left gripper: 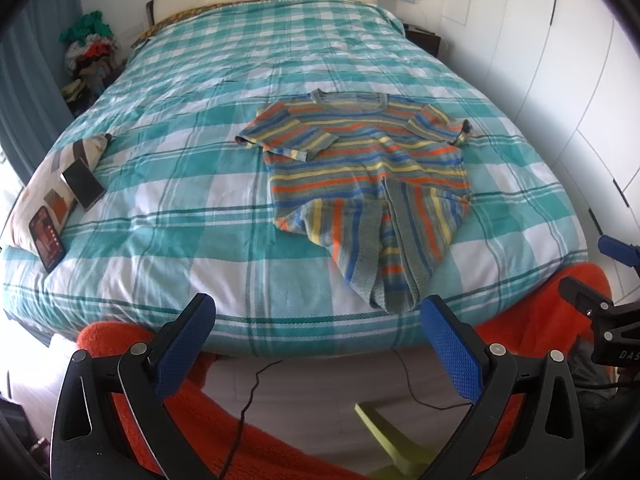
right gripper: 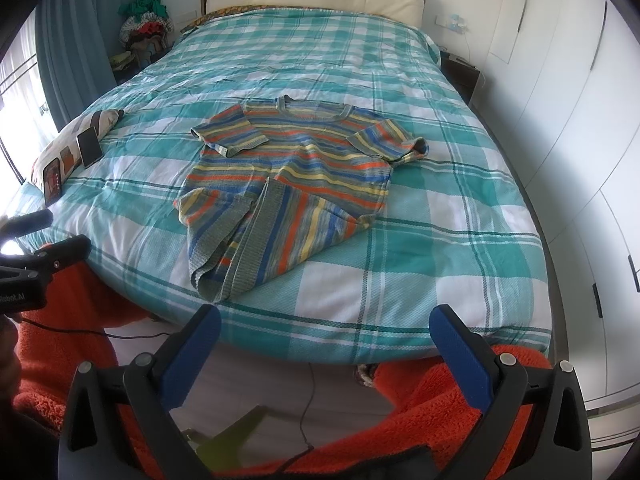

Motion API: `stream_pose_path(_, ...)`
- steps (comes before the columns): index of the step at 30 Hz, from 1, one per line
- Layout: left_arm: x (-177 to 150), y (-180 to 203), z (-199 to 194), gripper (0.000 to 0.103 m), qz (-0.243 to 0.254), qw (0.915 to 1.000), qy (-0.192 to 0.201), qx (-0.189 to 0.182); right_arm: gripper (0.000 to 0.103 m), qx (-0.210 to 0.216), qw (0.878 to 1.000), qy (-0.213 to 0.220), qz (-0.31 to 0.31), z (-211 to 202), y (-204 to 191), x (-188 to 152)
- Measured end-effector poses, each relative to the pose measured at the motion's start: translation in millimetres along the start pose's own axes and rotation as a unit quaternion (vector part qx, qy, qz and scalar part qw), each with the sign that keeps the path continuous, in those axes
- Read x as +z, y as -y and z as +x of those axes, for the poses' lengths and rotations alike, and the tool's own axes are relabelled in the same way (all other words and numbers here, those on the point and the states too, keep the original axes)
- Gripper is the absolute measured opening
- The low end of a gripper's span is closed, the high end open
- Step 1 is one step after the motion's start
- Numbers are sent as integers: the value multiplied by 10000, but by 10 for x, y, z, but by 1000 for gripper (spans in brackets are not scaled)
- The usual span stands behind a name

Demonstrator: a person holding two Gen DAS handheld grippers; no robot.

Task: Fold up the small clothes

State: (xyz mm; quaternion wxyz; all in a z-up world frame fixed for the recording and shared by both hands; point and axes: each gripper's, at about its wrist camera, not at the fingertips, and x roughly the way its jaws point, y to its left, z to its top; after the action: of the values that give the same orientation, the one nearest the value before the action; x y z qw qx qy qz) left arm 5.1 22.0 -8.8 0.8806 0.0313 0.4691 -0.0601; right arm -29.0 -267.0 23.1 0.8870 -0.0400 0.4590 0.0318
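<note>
The left hand-held gripper, black-framed with blue textured pads, is held spread wide and empty short of the bed's near edge; the right hand-held gripper is likewise spread and empty. Beyond them, at twelve o'clock, a small knitted short-sleeved top striped in orange, blue, yellow and grey is laid on the teal-and-white checked bedspread, collar away, its hem rumpled and folded near the edge. It is judged light, soft and limp; a sleeve edge or hem corner would best be pinched.
</note>
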Motion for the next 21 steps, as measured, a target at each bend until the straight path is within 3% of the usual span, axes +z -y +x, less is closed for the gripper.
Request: stream_pose_path(21,-34,23,14,102,97,9999,-20,64,103,-4,10000,-52,-8,23,2,-31)
